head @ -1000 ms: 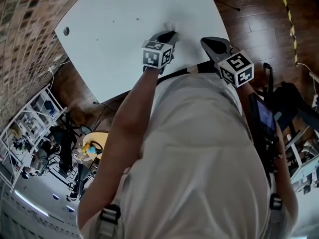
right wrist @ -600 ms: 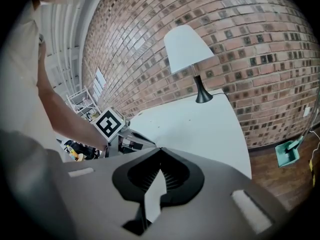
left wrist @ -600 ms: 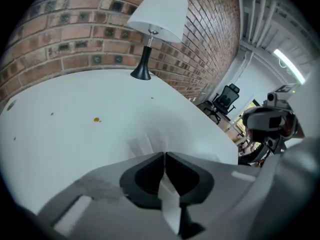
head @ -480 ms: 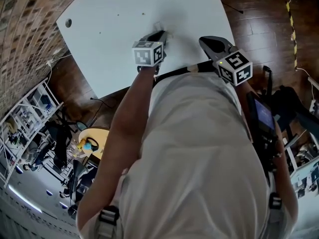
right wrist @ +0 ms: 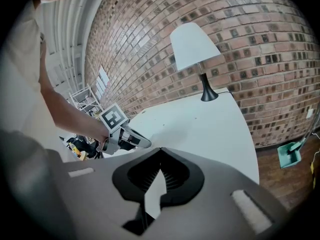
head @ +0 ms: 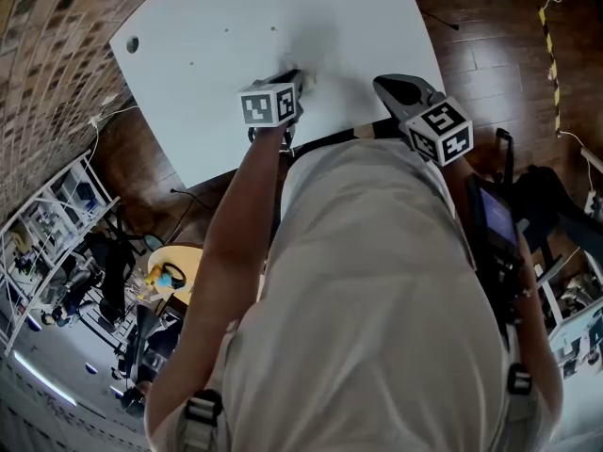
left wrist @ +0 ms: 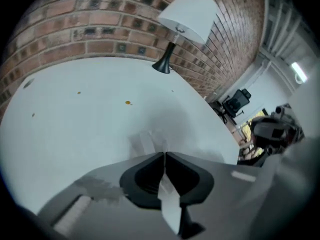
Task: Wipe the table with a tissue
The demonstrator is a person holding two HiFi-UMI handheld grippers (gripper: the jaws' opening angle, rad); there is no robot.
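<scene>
The table (head: 236, 26), at 12 o'clock in the head view, is plain white with a few orange-brown specks (left wrist: 128, 102), and the tissue (left wrist: 148, 141) is white too. The left gripper (left wrist: 164, 155) and right gripper (right wrist: 160, 150) are grey with black jaw linings, each bearing a cube (head: 270, 104) patterned in black-and-white squares. The brick wall (right wrist: 240, 29) is red-brown with pale mortar lines, the lamp (right wrist: 192, 46) has a white shade and black stem, and the floor (head: 490, 36) at 2 o'clock is dark brown wood.

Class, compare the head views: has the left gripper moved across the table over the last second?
Yes. The left gripper, shut on the tissue, has slid leftward, closer to the hole in the table.
</scene>
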